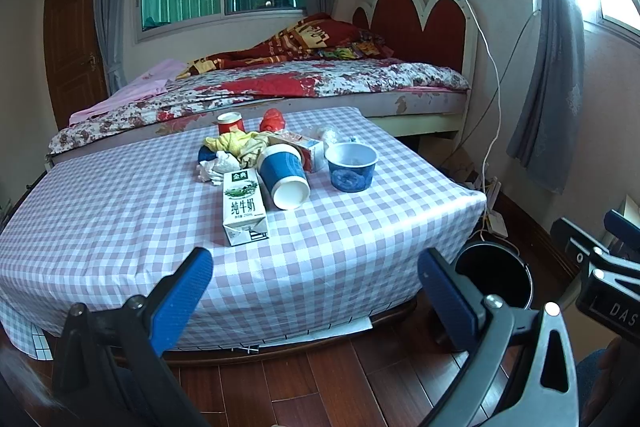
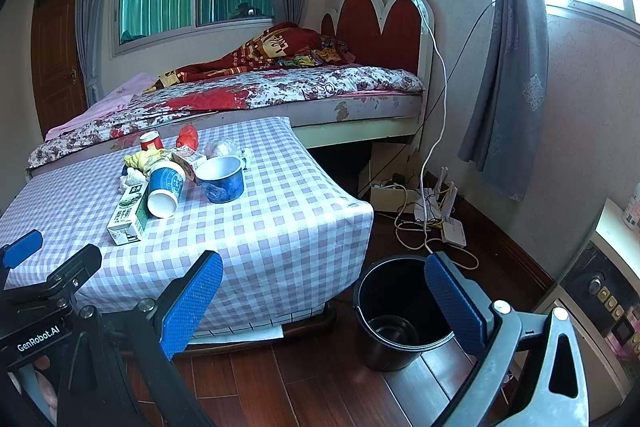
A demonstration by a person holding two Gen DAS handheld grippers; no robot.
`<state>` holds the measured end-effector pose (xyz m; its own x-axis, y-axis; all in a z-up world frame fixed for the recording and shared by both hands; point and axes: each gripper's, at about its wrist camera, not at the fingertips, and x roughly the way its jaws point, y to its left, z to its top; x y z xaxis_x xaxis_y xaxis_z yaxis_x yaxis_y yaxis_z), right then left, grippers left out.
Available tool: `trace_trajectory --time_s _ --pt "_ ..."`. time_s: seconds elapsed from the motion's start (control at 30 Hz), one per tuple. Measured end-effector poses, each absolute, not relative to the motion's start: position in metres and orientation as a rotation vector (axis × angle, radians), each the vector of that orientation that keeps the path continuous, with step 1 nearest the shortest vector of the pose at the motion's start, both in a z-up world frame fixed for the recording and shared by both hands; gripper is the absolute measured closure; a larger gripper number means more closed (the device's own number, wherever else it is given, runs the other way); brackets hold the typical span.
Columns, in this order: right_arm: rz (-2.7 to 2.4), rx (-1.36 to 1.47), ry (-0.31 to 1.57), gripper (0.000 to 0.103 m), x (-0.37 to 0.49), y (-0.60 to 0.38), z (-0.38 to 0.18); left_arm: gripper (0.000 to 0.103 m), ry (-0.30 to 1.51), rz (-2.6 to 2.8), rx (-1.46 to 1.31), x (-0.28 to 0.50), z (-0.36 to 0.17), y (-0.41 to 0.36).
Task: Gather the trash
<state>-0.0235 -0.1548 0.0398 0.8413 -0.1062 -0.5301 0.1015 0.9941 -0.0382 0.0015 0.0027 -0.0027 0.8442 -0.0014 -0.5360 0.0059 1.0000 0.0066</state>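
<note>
Trash lies in a heap on the checked table (image 1: 120, 219): a white milk carton (image 1: 244, 207), a tipped blue paper cup (image 1: 284, 175), a blue bowl (image 1: 352, 167), a red cup (image 1: 231, 123), a red wrapper (image 1: 272, 119), a crumpled yellow cloth (image 1: 240, 143) and white tissue (image 1: 216, 167). A black bin (image 2: 396, 311) stands on the floor right of the table. My left gripper (image 1: 316, 291) is open and empty, short of the table's near edge. My right gripper (image 2: 324, 299) is open and empty, between table corner and bin.
A bed (image 1: 280, 87) with a red headboard stands behind the table. Cables and a power strip (image 2: 436, 219) lie on the wooden floor by the wall. A cabinet (image 2: 600, 291) stands at the far right. Grey curtains (image 2: 508, 67) hang by the window.
</note>
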Motion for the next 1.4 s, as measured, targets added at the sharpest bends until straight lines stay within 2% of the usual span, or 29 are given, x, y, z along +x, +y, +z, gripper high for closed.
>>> trace_trajectory --time_s 1.4 --pt "-0.102 -0.018 0.564 0.001 -0.020 -0.150 0.040 0.001 0.569 0.010 -0.002 0.002 -0.005 0.013"
